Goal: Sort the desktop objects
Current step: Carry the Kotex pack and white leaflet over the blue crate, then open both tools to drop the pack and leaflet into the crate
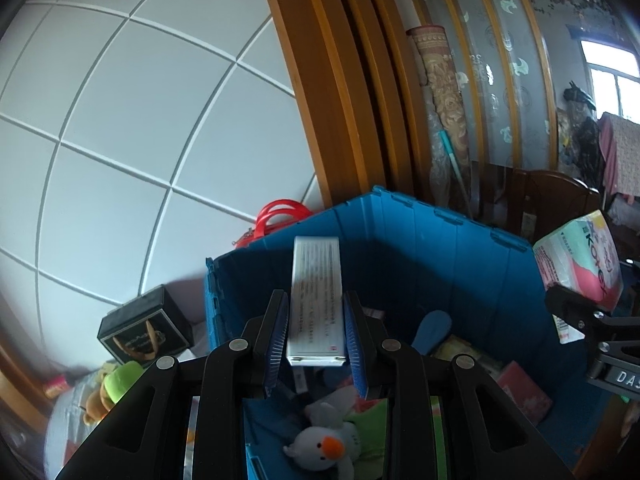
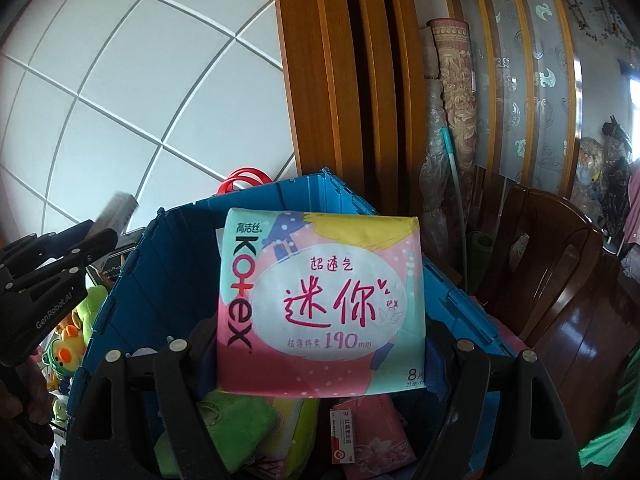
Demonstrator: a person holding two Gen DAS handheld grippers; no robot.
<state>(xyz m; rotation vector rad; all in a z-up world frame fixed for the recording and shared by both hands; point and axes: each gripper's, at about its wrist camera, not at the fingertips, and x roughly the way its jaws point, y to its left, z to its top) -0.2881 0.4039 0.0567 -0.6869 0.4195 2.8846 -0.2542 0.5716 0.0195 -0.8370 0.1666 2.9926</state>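
An open blue crate [image 1: 460,248] fills the lower middle of both views, its near wall [image 2: 168,264] below the right gripper. My left gripper [image 1: 316,340] hovers over it. A slim white printed box [image 1: 316,300] stands between its blue pads; the box is blurred while the fingers are sharp, and the pads look just off its sides. My right gripper [image 2: 320,344] is shut on a pink and teal Kotex pack [image 2: 320,300], held over the crate. A white plush duck [image 1: 320,446], a green cloth [image 2: 224,424] and pink packets [image 2: 372,440] lie in the crate.
A black gift box [image 1: 146,330] and green plush toys [image 1: 116,380] sit left of the crate, red handles [image 1: 280,210] behind it. A wooden door frame [image 2: 332,80], a rolled mat [image 2: 456,120] and a dark wooden chair [image 2: 560,280] stand behind and to the right.
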